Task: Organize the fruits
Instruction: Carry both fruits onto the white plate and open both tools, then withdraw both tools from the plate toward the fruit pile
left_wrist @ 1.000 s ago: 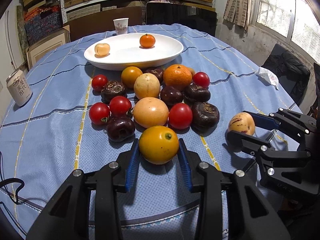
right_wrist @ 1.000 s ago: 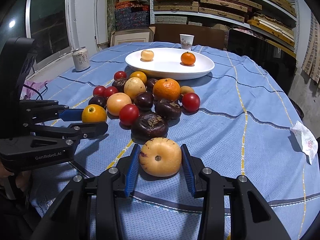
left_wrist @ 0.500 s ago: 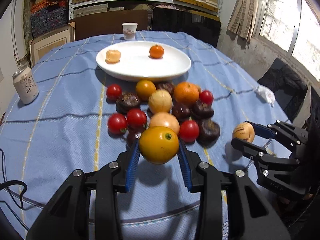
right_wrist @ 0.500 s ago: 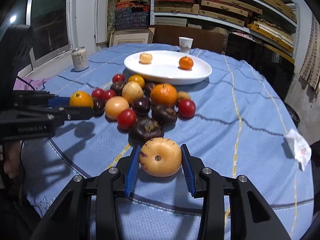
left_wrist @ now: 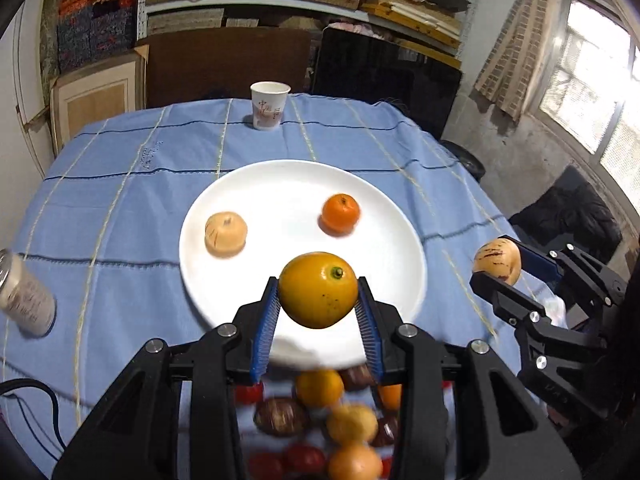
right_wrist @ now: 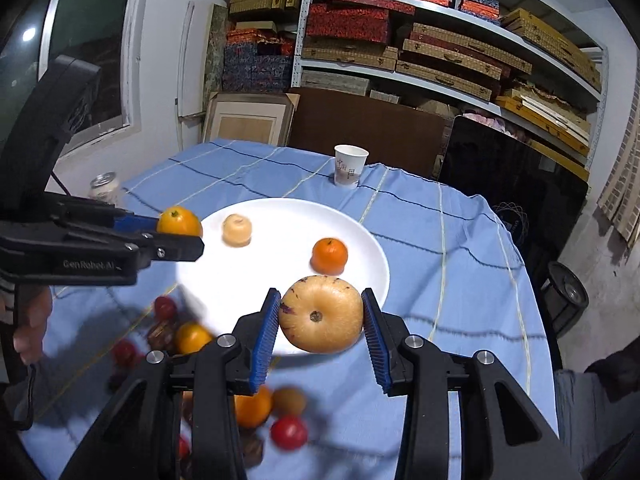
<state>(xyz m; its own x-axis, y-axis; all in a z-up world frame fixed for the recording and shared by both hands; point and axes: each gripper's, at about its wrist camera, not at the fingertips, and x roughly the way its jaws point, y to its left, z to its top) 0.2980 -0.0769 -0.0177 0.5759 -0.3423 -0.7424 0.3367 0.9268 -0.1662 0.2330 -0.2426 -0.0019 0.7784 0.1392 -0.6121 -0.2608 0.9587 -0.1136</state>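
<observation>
The left gripper tilts down over the near rim of the plate, its blue fingers clenched on a yellow-orange fruit held clear of the plate. The right gripper tilts down too, its fingers grasping a pale streaked fruit above the plate's near right edge. Each gripper shows from the side in the other's view, with a person's hand behind the left one.

On the plate lie a pale fruit and a small orange, well apart. The surface wears a blue cloth with lined checks. Below the grippers the remaining fruits are blurred; they seem to be a mix of red, dark and orange ones. A paper cup stands beyond the plate, a can to the left. Shelves of flat boxes line the wall behind.
</observation>
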